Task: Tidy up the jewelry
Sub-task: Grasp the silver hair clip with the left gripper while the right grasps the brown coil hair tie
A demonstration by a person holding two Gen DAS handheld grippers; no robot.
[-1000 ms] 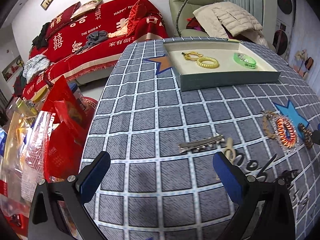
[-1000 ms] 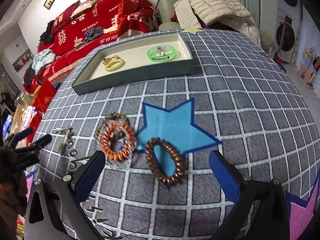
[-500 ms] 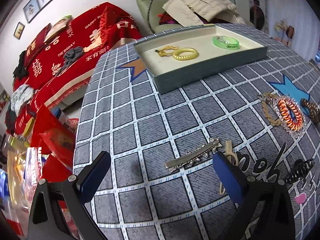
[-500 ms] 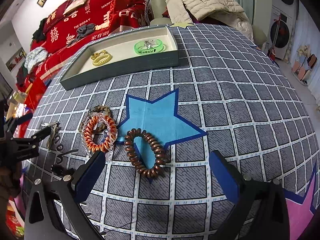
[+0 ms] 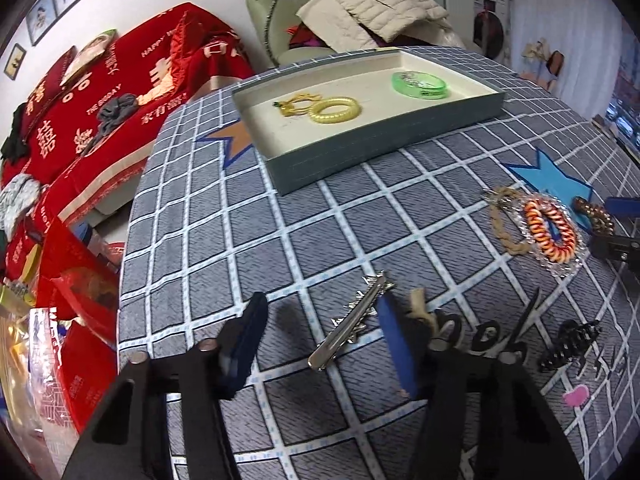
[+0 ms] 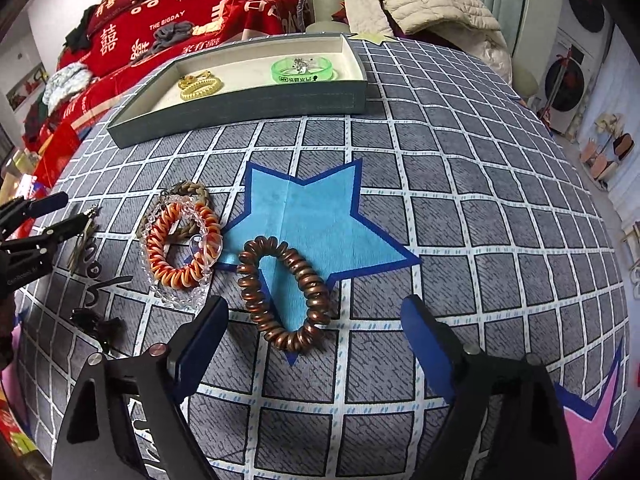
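Note:
A silver hair clip [image 5: 352, 324] lies on the checked tablecloth between the fingers of my left gripper [image 5: 322, 300]. Its jaws are closing; the right pad is close beside the clip and the left pad stands well clear. A brown spiral hair tie [image 6: 284, 292] rests on the blue star, between the fingers of my right gripper [image 6: 316, 308]. Those jaws are closing too, and neither pad touches the tie. The grey tray [image 5: 380, 136] at the back holds a yellow spiral tie [image 5: 336, 110] and a green bangle [image 5: 420, 84].
An orange spiral tie inside a clear bead bracelet [image 6: 182, 248] lies by a tan braided bracelet [image 6: 188, 192]. A beige clip [image 5: 420, 304] and a black claw clip [image 5: 568, 344] lie right of the silver clip. Red bags [image 5: 72, 280] stand beyond the table's left edge.
The left jaws have narrowed around the silver clip, and that view has rolled and shifted towards it. The right jaws have narrowed a little, with the brown tie nearer between them.

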